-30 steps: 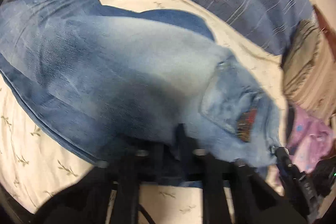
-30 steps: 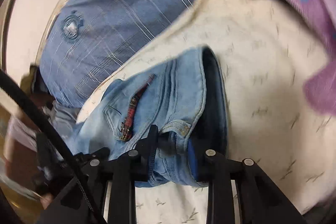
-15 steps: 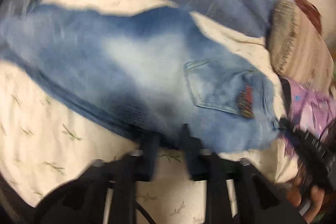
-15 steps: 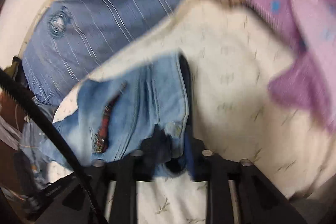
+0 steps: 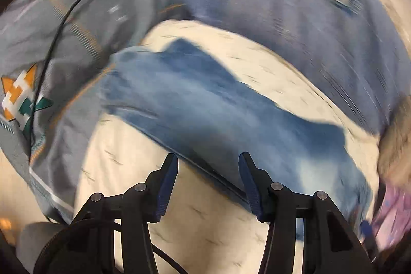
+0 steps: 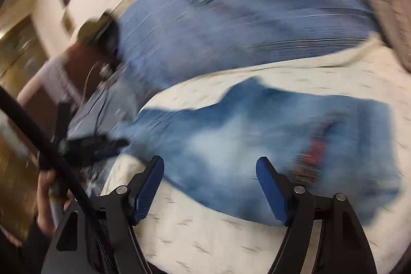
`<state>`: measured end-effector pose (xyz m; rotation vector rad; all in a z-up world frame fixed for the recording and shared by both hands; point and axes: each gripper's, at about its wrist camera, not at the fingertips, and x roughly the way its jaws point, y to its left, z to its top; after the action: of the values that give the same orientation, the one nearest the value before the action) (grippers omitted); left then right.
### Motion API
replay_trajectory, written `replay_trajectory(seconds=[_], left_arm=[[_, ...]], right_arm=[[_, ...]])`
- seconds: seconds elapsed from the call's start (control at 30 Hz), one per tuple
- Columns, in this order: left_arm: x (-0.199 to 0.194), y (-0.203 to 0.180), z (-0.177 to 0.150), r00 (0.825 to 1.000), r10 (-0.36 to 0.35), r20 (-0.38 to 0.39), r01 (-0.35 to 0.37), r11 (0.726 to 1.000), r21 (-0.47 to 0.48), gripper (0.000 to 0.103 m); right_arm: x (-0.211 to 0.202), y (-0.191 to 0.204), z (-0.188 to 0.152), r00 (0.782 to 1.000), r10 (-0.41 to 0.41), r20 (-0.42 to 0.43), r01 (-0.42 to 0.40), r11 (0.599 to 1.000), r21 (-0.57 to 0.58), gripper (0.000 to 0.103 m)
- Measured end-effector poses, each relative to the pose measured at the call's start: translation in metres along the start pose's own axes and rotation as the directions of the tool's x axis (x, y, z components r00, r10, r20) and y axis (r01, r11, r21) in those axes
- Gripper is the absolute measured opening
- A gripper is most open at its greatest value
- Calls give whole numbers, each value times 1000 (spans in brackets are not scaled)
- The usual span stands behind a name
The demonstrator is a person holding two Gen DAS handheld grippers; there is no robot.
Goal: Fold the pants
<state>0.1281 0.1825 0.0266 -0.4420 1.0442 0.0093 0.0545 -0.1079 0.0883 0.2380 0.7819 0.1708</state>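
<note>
Left gripper (image 5: 208, 179): black frame, 2 blue-padded fingers (image 5: 168, 189) standing apart, nothing between them; jaws have just been opening. It hangs above the near edge of the jeans, clear of the cloth.

Right gripper (image 6: 210, 182): same build, 2 blue pads (image 6: 272, 193) spread wider, empty; jaws have just been opening. It hovers above the near edge of the jeans, not touching.

Jeans (image 5: 231, 120): 1 pair, washed blue denim, lying folded in a long band across the cream sheet, running from far left to near right in the left wrist view. Back pocket with a red trim patch (image 6: 312, 156) shows at the right end in the right wrist view.

Sheet (image 5: 205, 230): cream, small sprig print, under the jeans.

Blue striped cover (image 5: 282, 4): far side, beyond the sheet.

Grey blanket (image 5: 77, 30): far left, with an orange, white and teal emblem (image 5: 20, 99); a thin black cable crosses it.

Purple cloth (image 5: 390, 209): near right edge, blurred.

Both views are motion-blurred.
</note>
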Motion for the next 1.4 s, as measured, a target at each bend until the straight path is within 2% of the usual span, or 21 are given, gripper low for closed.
replay_trajectory(seconds=[0.2, 0.27, 0.37, 0.43, 0.53, 0.6, 0.63, 0.67, 0.73, 0.83, 0.97, 1.0, 1.07, 1.13, 1.17, 1.2, 1.27, 1.3, 1.33, 1.37, 1.4], left_arm=[[21, 21, 52, 999, -17, -35, 14, 995, -96, 54], [34, 28, 64, 998, -55, -37, 51, 993, -102, 54], [63, 44, 70, 987, -113, -118, 91, 979, -181, 52], [75, 51, 77, 979, -169, -110, 139, 961, -241, 52], [74, 58, 83, 979, -194, -57, 170, 942, -289, 46], [73, 58, 85, 981, -189, -36, 171, 941, -293, 19], [72, 57, 86, 982, -189, -30, 173, 943, -284, 16], [71, 56, 87, 981, -194, -15, 182, 943, -278, 8], [59, 51, 88, 972, -233, 43, 236, 937, -258, 4], [31, 43, 87, 937, -322, 135, 344, 917, -201, 4], [-18, 33, 83, 876, -414, 246, 444, 892, -80, 4], [-27, 32, 76, 875, -410, 257, 436, 898, -54, 4], [-35, 38, 59, 895, -369, 250, 392, 919, -47, 5], [-22, 53, 41, 944, -259, 202, 281, 956, -86, 5], [-4, 61, 35, 971, -189, 146, 208, 970, -126, 5], [23, 74, 31, 993, -107, 39, 113, 972, -204, 5], [54, 93, 30, 991, -112, -77, 83, 946, -314, 5], [59, 98, 33, 988, -130, -85, 93, 932, -349, 5], [54, 98, 37, 987, -154, -44, 128, 925, -357, 4], [38, 91, 41, 984, -175, 41, 179, 934, -310, 5], [28, 83, 42, 982, -167, 89, 185, 948, -259, 6]], right_arm=[[78, 71, 11, 986, 76, -148, -99, 982, -159, 76], [110, 96, 11, 975, 93, -201, -135, 968, -211, 77], [152, 121, 4, 959, 88, -271, -160, 952, -259, 76], [177, 135, -1, 955, 60, -292, -152, 940, -305, 76], [209, 155, -7, 960, -67, -272, -57, 905, -422, 78], [221, 162, -12, 958, -144, -248, 3, 870, -494, 54], [221, 164, -11, 958, -189, -215, 46, 844, -534, 33], [219, 163, -6, 959, -190, -209, 51, 845, -532, 28], [212, 152, 14, 963, -97, -253, -20, 905, -424, 12], [200, 149, 36, 968, -64, -241, -32, 926, -376, 7], [155, 154, 59, 991, -13, -137, -35, 940, -339, 7], [144, 157, 59, 994, -2, -114, -37, 938, -345, 7], [132, 165, 53, 995, 4, -97, -39, 932, -360, 7], [139, 169, 38, 990, -1, -143, -52, 930, -364, 7], [148, 171, 27, 985, -11, -174, -55, 928, -370, 7], [161, 171, 17, 978, -27, -208, -54, 926, -373, 7], [194, 168, -4, 955, -59, -289, -51, 932, -360, 8], [207, 166, -13, 945, -92, -314, -26, 935, -353, 8], [210, 165, -16, 944, -97, -315, -17, 940, -340, 9], [208, 165, -16, 948, -78, -307, -25, 949, -315, 9], [201, 166, -11, 957, -50, -286, -38, 955, -293, 10]])
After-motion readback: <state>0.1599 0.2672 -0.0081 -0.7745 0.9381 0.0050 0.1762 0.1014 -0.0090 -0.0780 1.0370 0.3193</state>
